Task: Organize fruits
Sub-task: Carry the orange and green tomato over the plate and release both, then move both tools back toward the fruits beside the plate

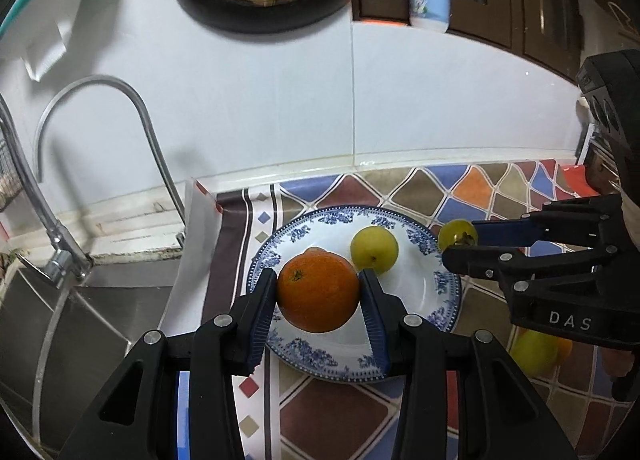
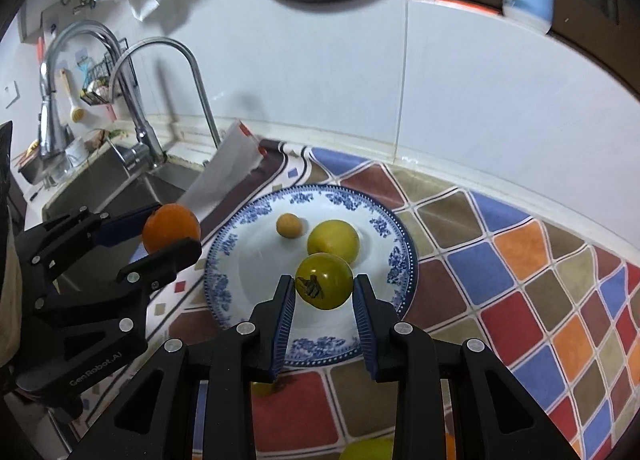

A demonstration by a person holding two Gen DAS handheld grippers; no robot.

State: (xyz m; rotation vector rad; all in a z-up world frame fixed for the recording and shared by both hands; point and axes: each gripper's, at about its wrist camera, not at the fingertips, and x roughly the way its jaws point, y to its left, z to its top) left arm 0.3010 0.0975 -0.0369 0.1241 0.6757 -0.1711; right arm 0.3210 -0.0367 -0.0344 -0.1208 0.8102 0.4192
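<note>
My left gripper [image 1: 319, 292] is shut on an orange [image 1: 318, 292] and holds it above the near left of a blue-and-white plate [image 1: 436, 256]. My right gripper [image 2: 324, 288] is shut on a green tomato [image 2: 325, 286] and holds it above the plate's [image 2: 240, 260] near edge. On the plate lie a yellow-green fruit [image 2: 333, 241] and a small round orange-yellow fruit [image 2: 289, 225]. The left gripper with the orange [image 2: 171, 228] shows at the left of the right wrist view. The right gripper with the tomato [image 1: 458, 235] shows at the right of the left wrist view.
The plate sits on a colourful diamond-patterned mat [image 2: 520, 280]. A steel sink [image 1: 80, 300] with a curved tap [image 1: 96, 108] lies to the left. More yellow and orange fruit [image 1: 534, 352] lies on the mat at the near right. A tiled wall [image 1: 280, 120] stands behind.
</note>
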